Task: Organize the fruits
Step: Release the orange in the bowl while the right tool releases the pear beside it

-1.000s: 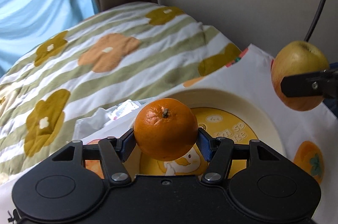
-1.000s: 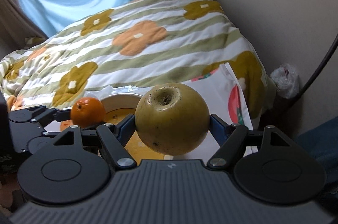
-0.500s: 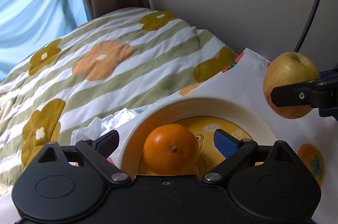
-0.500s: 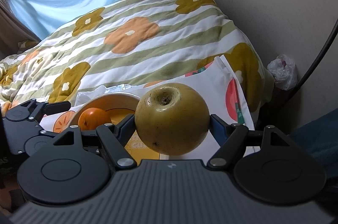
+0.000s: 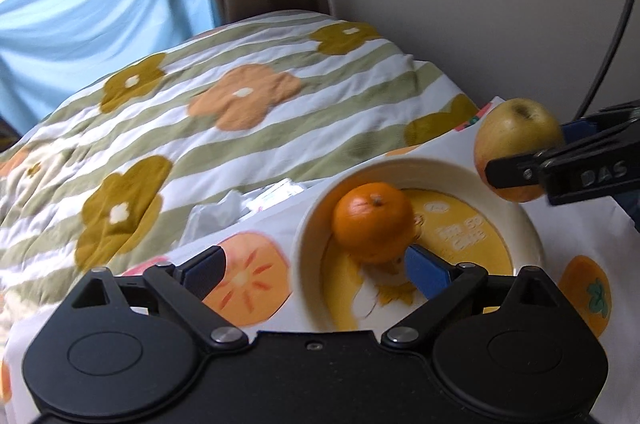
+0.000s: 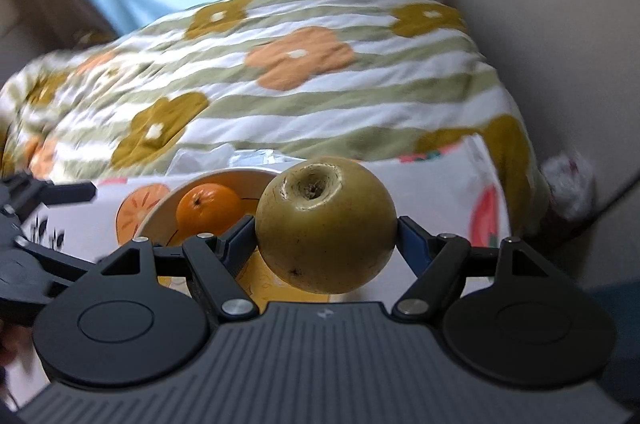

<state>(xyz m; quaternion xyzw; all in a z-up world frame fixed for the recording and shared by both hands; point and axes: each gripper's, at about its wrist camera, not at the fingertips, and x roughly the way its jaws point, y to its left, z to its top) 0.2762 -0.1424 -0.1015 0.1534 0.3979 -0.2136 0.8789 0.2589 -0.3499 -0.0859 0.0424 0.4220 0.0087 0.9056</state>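
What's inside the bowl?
One orange sits inside the bowl. A yellow cartoon picture with some writing shows on the bottom, but the orange and a gripper finger cover part of it.

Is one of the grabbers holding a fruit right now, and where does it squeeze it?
Yes. The right gripper holds the yellow-green apple, its pads pressing the apple's two sides. The left gripper is open and holds nothing; the orange sits in the bowl.

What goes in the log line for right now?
left claw: open | orange: in bowl | right claw: holding apple | apple: above bowl's edge
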